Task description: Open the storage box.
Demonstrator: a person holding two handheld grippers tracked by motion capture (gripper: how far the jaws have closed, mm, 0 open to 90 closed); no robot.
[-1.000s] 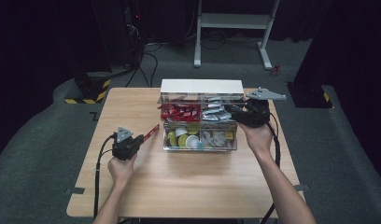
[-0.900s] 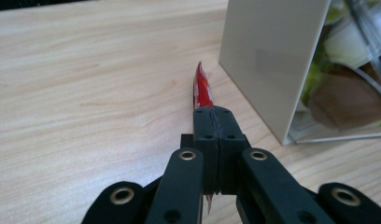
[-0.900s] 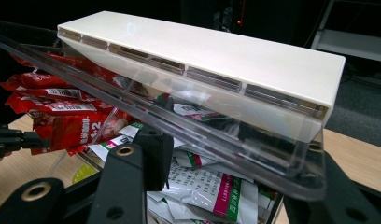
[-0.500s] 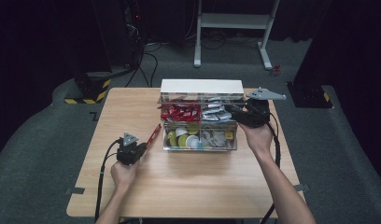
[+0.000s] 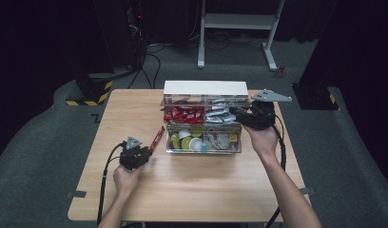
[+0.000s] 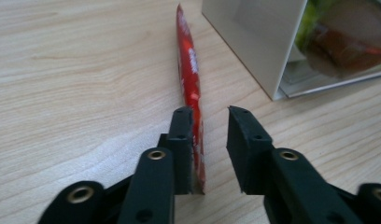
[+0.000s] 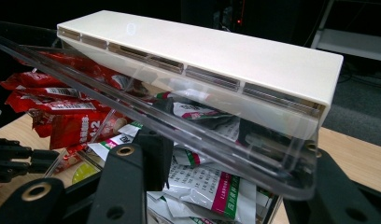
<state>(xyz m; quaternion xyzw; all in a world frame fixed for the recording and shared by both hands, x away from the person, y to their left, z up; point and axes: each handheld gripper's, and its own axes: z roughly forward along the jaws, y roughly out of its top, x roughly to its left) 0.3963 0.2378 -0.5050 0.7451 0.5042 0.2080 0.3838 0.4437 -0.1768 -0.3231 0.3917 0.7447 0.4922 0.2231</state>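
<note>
1. The left gripper (image 5: 143, 151) sits low on the wooden table (image 5: 206, 185), at the near left of a clear plastic organizer box (image 5: 204, 129). Its jaws are partly open around the near end of a red sachet (image 6: 191, 88) that lies flat on the wood, just beside the box's left wall. In the left gripper view the sachet touches the inner face of one jaw, with a clear gap to the other.

2. The step in hand looks like picking up this sachet, probably to put it with the other red sachets (image 5: 183, 114) in the box's far-left compartment. To do it well, centre the packet between the jaws before closing, so it is not pushed sideways. Grip further up its body than the thin near edge, and keep the tips skimming the table.

3. The right gripper (image 5: 240, 114) is at the box's right side, by the silver-white packets (image 7: 198, 182). In the right gripper view, the box's raised clear lid (image 7: 170, 126), with its white edge (image 7: 202, 51), lies across and between the jaws. The jaws appear to prop or pinch it, but I cannot tell whether they are closed on it. That hand should hold steady so the lid does not drop.

4. Compared with a second ago, the left gripper has drawn back towards the near edge and sunk to the table. The sachet now lies flat on the wood. The right gripper and the box have not moved.
</note>
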